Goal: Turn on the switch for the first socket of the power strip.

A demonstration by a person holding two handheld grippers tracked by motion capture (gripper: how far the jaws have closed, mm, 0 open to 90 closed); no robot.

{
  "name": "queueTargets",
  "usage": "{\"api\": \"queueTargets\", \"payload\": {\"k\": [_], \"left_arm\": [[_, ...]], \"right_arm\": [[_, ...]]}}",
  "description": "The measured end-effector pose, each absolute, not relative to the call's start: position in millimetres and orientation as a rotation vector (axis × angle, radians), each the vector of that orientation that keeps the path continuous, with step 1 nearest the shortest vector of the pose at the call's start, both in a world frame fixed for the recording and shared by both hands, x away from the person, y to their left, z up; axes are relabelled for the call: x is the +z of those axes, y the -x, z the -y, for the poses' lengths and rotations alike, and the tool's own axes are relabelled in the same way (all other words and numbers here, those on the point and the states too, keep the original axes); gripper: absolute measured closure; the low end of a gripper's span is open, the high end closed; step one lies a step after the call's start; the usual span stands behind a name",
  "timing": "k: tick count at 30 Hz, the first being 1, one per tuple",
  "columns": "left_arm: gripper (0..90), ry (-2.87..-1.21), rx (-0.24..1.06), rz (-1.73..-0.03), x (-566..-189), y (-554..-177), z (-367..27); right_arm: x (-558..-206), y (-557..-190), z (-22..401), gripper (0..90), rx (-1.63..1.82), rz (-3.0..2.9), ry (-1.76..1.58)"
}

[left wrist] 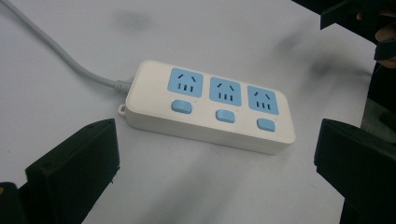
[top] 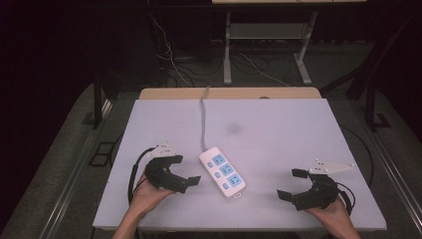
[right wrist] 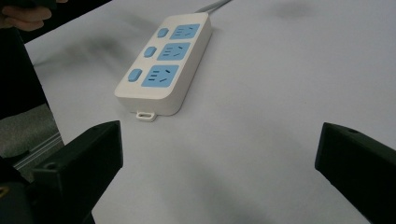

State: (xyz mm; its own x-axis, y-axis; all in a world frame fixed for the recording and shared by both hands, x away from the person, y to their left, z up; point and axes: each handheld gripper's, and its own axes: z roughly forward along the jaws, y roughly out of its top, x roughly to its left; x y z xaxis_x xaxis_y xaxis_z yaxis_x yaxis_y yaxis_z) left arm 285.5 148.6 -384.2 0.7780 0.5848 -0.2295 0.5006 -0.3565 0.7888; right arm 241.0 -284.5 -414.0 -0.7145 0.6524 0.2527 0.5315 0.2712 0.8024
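Note:
A white power strip (top: pixel 222 172) with three blue sockets and three blue switches lies flat near the table's front middle. Its grey cable (top: pixel 203 119) runs to the far edge. My left gripper (top: pixel 185 170) is open just left of the strip, jaws pointing at it. My right gripper (top: pixel 291 184) is open farther off at the front right. In the left gripper view the strip (left wrist: pixel 210 107) lies close ahead of the open gripper (left wrist: pixel 217 140). In the right gripper view the strip (right wrist: pixel 166 63) sits up and to the left of the open gripper (right wrist: pixel 219 140). Neither holds anything.
The white table top (top: pixel 288 129) has a faint dark smudge (top: pixel 234 128) behind the strip. A wooden edge (top: pixel 239 93) borders the far side. Beyond it stand metal desk legs (top: pixel 227 55) with loose cables on a dark floor.

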Motion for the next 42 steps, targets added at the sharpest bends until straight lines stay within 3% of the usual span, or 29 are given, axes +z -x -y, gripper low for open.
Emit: {"api": "queueTargets", "payload": {"k": [38,42], "left_arm": [[0.0,-2.227,0.057,-0.72,-366,-329,-102],[3.2,-2.264,0.063,-0.706,-365,-333,-99]], "right_arm": [[-415,-242,286,0.5,1.423,-2.404,-1.133],[-415,-242,287,0.5,1.423,-2.402,-1.136]]}}
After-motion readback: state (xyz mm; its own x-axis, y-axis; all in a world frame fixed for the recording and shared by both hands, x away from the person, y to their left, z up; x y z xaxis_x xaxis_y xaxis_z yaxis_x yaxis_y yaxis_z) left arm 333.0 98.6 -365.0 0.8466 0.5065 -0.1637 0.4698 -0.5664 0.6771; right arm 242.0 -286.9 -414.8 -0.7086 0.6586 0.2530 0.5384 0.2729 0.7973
